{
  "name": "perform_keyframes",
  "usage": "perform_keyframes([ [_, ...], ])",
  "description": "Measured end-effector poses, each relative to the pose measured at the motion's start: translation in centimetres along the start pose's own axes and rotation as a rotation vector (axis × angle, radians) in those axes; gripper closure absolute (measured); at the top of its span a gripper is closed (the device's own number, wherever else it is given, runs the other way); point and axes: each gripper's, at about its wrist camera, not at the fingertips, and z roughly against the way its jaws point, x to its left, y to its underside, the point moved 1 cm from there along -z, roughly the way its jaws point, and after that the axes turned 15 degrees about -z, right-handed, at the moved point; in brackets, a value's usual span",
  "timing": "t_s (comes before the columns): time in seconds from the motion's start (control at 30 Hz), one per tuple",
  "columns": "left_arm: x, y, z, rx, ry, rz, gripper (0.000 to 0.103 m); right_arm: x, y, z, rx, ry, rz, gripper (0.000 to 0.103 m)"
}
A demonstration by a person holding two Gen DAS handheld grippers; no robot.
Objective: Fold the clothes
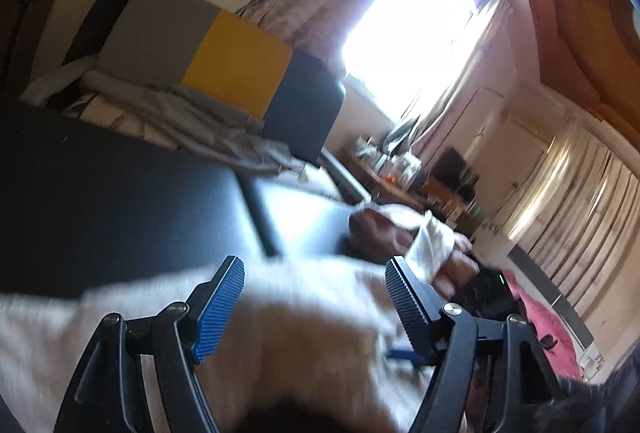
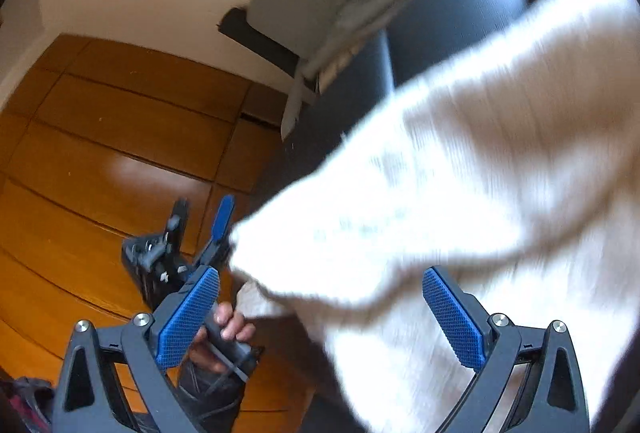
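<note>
R gripper: jaws spread wide, nothing pinched, the sweater's near hem just ahead of & between the fingers. L gripper is also wide open w/ blurred knit below its fingers, no grip, & sits at the sweater's near-left corner, so it looks the closer one for a corner pinch. From there the sweater's long axis runs diagonally away to the far right, its far part lying on the couch; next grab prob. needs both sets of fingers on that near hem.
</note>
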Motion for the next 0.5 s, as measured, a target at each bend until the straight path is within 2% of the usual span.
perform_keyframes([
  [0.1, -1.0, 2.8, 1.6, 0.043, 0.015, 0.031, 0.029, 0.0, 0.4, -1.3, -0.038, -0.001, -0.013, 0.000],
  [0.23, -0.9, 5.6, 0.9, 0.112, -0.046, 0.048, 0.029, 0.4, -0.8, -2.9, -0.126, 0.035, -0.022, 0.001],
  [0.27, -0.9, 5.9, 0.4, 0.135, -0.082, 0.034, 0.029, 0.6, -1.1, -3.3, -0.148, 0.045, -0.025, 0.008],
  [0.3, -0.8, 6.2, -0.2, 0.159, -0.119, 0.016, 0.029, 0.8, -1.3, -3.8, -0.169, 0.078, -0.011, 0.029],
  [0.33, -1.0, 6.2, -0.8, 0.183, -0.159, -0.019, 0.030, 1.1, -1.5, -4.4, -0.187, 0.142, 0.022, 0.045],
  [0.37, -1.2, 6.2, -1.3, 0.208, -0.199, -0.053, 0.030, 1.3, -1.7, -4.9, -0.200, 0.202, 0.046, 0.080],
  [0.4, -1.5, 6.1, -1.9, 0.231, -0.238, -0.089, 0.030, 1.3, -1.9, -5.2, -0.207, 0.243, 0.053, 0.086],
  [0.5, -2.3, 5.7, -2.7, 0.259, -0.295, -0.176, 0.030, 2.2, -2.0, -5.6, -0.216, 0.285, 0.104, 0.086],
])
